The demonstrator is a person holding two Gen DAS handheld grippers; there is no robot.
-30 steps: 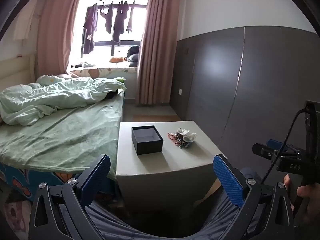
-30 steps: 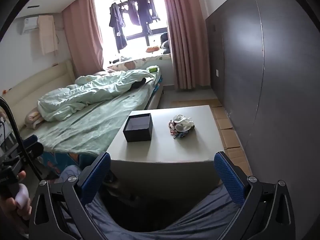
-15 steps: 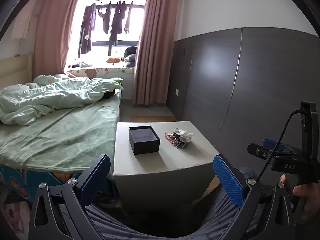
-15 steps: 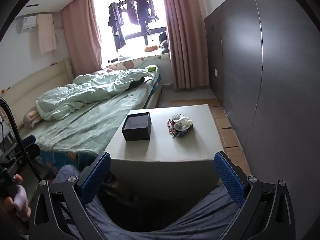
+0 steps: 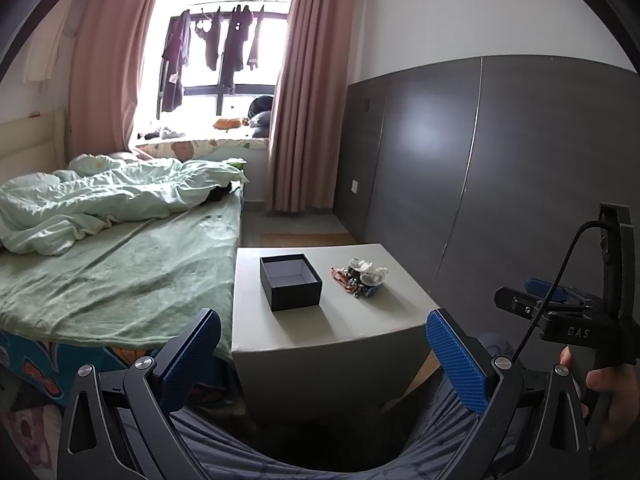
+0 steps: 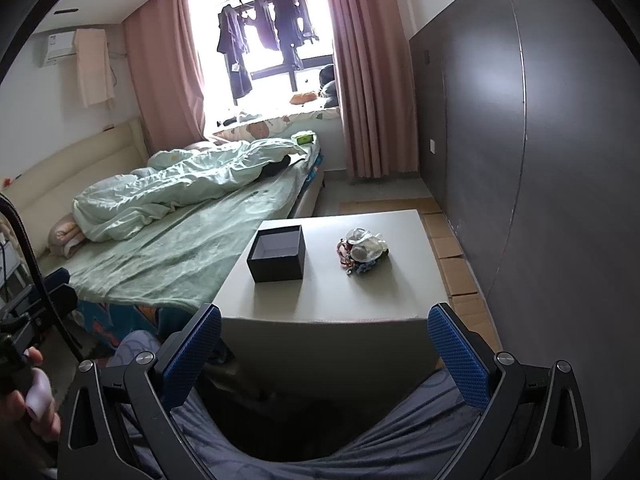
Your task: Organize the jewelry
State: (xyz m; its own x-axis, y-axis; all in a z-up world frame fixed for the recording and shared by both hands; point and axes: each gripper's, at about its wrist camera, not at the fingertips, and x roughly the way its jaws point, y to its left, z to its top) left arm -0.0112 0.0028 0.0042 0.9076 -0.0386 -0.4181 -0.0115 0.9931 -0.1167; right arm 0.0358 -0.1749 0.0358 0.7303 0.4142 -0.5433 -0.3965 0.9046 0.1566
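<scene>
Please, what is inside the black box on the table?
The box looks empty: its pale floor shows in both views. The near inner corner is hidden by its wall. The jewelry lies beside it.

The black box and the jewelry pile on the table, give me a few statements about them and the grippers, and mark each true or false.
1. The black box is open and looks empty. True.
2. The jewelry pile lies inside the box. False: it lies on the table, to the right of the box and apart from it.
3. The left gripper is open and holds nothing. True.
4. The right gripper is clamped on a necklace. False: its fingers are spread wide, short of the table.
5. The box stands on the bed. False: it stands on the table.
</scene>
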